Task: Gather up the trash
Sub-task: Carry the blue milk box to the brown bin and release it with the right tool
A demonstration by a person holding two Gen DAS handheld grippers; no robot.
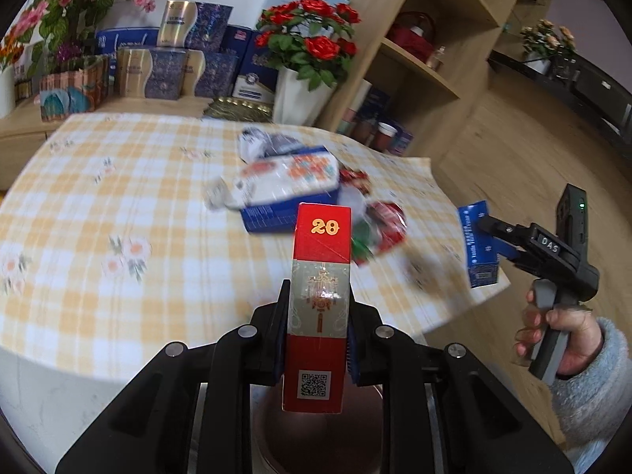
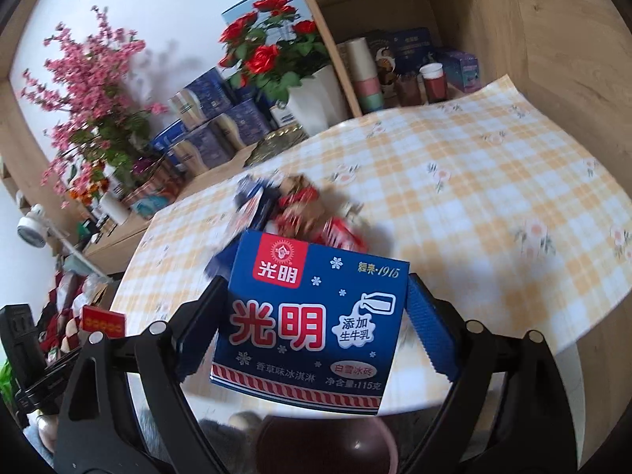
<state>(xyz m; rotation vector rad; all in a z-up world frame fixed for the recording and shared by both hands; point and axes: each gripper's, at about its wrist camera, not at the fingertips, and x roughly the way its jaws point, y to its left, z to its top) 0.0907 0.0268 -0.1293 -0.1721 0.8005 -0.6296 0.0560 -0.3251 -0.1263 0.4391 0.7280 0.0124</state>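
Observation:
My left gripper [image 1: 318,308] is shut on a tall red carton [image 1: 320,276] marked "20", held upright above the near edge of the checked table [image 1: 118,205]. My right gripper [image 2: 316,308] is shut on a blue ice-cream box [image 2: 312,324]; it also shows in the left wrist view [image 1: 480,249], off the table's right edge. A pile of trash lies mid-table: a blue and white box [image 1: 284,189] and red wrappers [image 1: 379,229], also in the right wrist view [image 2: 312,217]. A dark round bin [image 2: 328,446] sits below both grippers.
A white pot of red roses [image 1: 300,94] and stacked blue gift boxes [image 1: 177,63] stand behind the table. A wooden shelf unit [image 1: 426,59] with cups stands at the right. Pink flowers [image 2: 91,87] stand at the far left.

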